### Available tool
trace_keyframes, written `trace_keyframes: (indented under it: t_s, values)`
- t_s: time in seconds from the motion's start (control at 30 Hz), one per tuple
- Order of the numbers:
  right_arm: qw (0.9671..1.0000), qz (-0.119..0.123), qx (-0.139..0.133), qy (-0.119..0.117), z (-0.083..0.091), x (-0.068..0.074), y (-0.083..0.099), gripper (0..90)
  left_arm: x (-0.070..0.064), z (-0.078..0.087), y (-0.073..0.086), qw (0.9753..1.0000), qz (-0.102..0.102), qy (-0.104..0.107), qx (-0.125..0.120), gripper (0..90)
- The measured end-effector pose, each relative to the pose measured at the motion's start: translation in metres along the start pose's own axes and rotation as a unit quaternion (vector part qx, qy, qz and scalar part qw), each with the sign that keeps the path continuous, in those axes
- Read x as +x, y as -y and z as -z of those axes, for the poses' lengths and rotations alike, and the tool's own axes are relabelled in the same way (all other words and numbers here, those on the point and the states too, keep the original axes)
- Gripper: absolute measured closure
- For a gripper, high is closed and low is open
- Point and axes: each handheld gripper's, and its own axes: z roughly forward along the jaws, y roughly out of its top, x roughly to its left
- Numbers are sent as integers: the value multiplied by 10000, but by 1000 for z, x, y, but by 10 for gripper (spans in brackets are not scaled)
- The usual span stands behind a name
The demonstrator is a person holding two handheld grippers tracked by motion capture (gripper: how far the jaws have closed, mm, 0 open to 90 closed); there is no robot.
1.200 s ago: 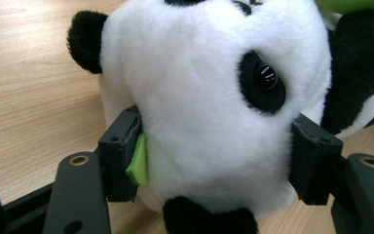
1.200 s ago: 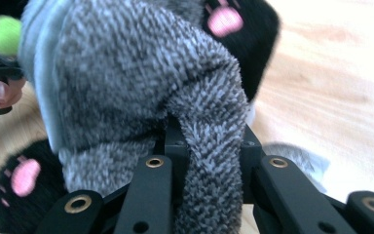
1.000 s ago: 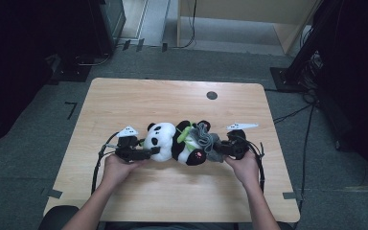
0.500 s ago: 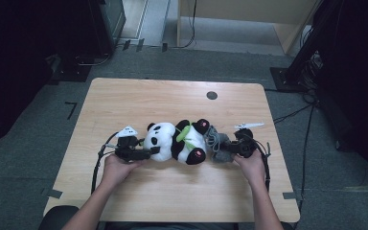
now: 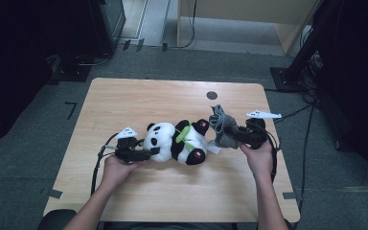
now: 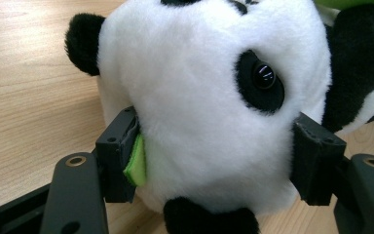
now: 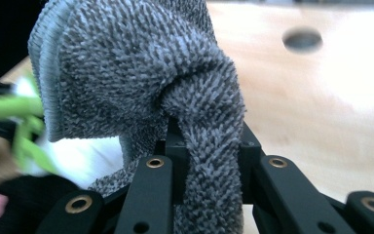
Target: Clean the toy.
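A black-and-white panda plush (image 5: 177, 143) with a green scarf lies on its side at the middle of the wooden table (image 5: 139, 100). My left gripper (image 5: 154, 153) is shut on the panda's head (image 6: 199, 97), one pad (image 6: 121, 161) pressing each side of it. My right gripper (image 5: 228, 137) sits just right of the panda's feet, shut on a grey knitted cloth (image 5: 219, 125). In the right gripper view the cloth (image 7: 126, 63) bunches up above the closed jaws of that gripper (image 7: 205, 161). The cloth hangs apart from the panda's body.
A round dark hole (image 5: 212, 95) lies in the tabletop behind the cloth. Cables trail from both grippers toward the table's front. Bare wood stretches across the far half and the front edge. Dark equipment stands on the floor around the table.
My right gripper has moved right and slightly away, drawing the grey cloth off the panda's lower end. The left gripper and the panda's head have stayed put.
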Motion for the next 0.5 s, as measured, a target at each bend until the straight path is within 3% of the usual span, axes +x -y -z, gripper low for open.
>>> trace_keyframes:
  t_s: [0.1, 0.27, 0.4, 0.5]
  values:
    - [9995, 221, -129, -193, 2, 17, -13, 761, -1, 0, 0, 10000, 15, -14, -3, 320]
    - [9961, 681, -89, -559, -9, 50, -25, 761, -1, 0, 2, 10000, 26, -48, -43, 320]
    - [9914, 965, 109, -877, -29, 71, -26, 761, -1, 0, 5, 9999, 52, -52, -83, 320]
    - [9881, 1066, 444, -1017, -50, 79, -19, 760, -3, 1, 6, 10000, 15, -72, -52, 320]
